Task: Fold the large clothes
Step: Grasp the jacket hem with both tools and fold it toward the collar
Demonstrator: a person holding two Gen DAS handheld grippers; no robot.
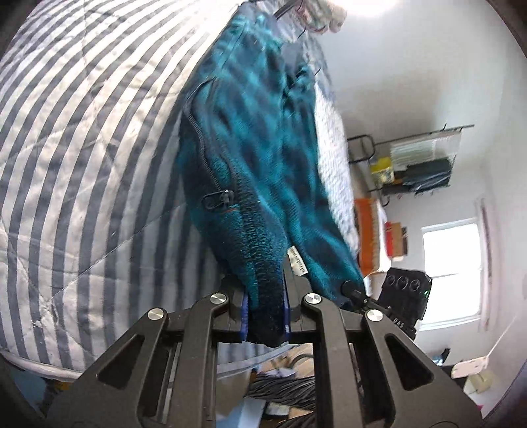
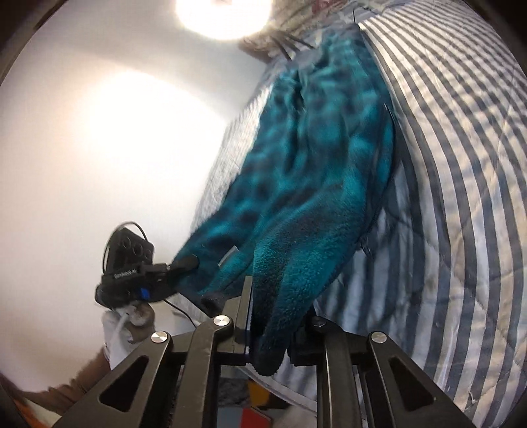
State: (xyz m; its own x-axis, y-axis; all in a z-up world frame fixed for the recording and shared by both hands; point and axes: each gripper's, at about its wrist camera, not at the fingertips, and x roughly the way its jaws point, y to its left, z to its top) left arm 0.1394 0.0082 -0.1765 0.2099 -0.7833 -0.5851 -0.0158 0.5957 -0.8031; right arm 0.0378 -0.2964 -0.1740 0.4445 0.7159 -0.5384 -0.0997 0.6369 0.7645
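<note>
A teal fleece jacket [image 1: 257, 138] with a dark zipper lies stretched over a striped quilt on the bed [image 1: 82, 148]. My left gripper [image 1: 265, 316] is shut on one corner of the jacket's hem. My right gripper [image 2: 263, 326] is shut on another corner of the jacket [image 2: 313, 171] and also shows in the left wrist view [image 1: 355, 289], close beside the left one. The left gripper shows in the right wrist view [image 2: 184, 263], pinching the fleece edge. Both corners are lifted off the bed.
The striped quilt [image 2: 461, 164] covers the bed. A wire shelf [image 1: 415, 161] with boxes stands by the wall, near a window [image 1: 451, 270]. Clutter and cables [image 1: 280, 388] lie on the floor below the bed's edge. A ceiling lamp [image 2: 224, 16] glares.
</note>
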